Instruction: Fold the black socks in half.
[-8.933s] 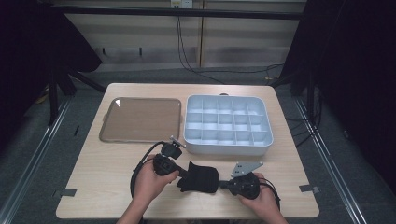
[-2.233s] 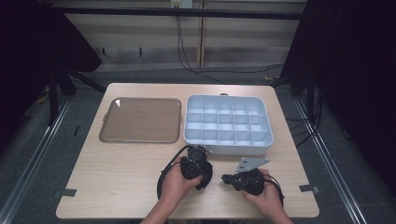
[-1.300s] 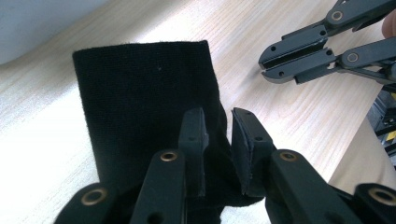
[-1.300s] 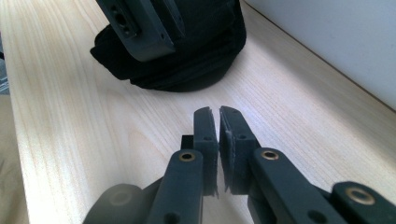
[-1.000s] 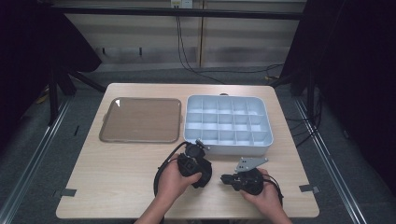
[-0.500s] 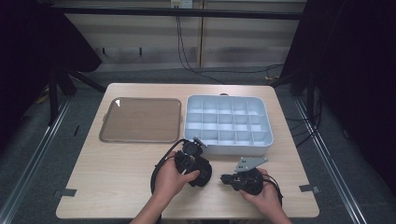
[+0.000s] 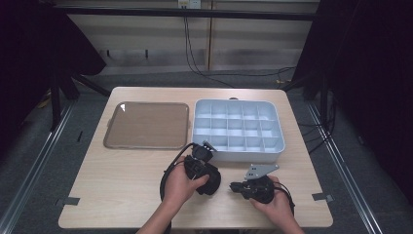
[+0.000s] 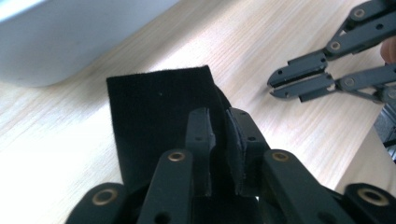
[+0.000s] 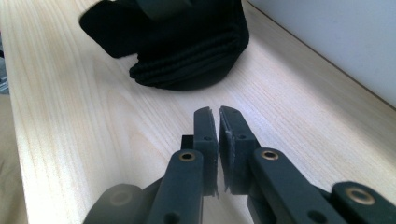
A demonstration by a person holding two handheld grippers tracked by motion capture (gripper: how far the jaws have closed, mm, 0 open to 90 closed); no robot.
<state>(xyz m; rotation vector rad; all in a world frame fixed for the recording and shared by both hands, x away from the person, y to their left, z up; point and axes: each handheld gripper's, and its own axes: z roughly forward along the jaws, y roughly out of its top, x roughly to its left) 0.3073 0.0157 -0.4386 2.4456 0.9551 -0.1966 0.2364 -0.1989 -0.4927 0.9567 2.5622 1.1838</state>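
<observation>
- Near table front: left gripper (image 8: 217, 140) jaws just closing, now pinching folded black cloth (image 8: 156, 121), bundled tighter than seconds ago.
- Beside it: right gripper (image 9: 218, 122) shut, empty.
- Likely ready for lifting toward compartment tray (image 7: 238, 131).

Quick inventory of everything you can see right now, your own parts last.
black cloth: one, black, folded, on the table's near middle, in front of the organiser.
compartment organiser: one, pale blue-grey, many square cells, table's far right.
flat tray: one, brownish with a pale rim, table's far left.
table: one, light wood.
left claw: one, black; its jaws have just been closing and now pinch the cloth.
right claw: one, black, shut on nothing, low over the table beside the cloth.
</observation>
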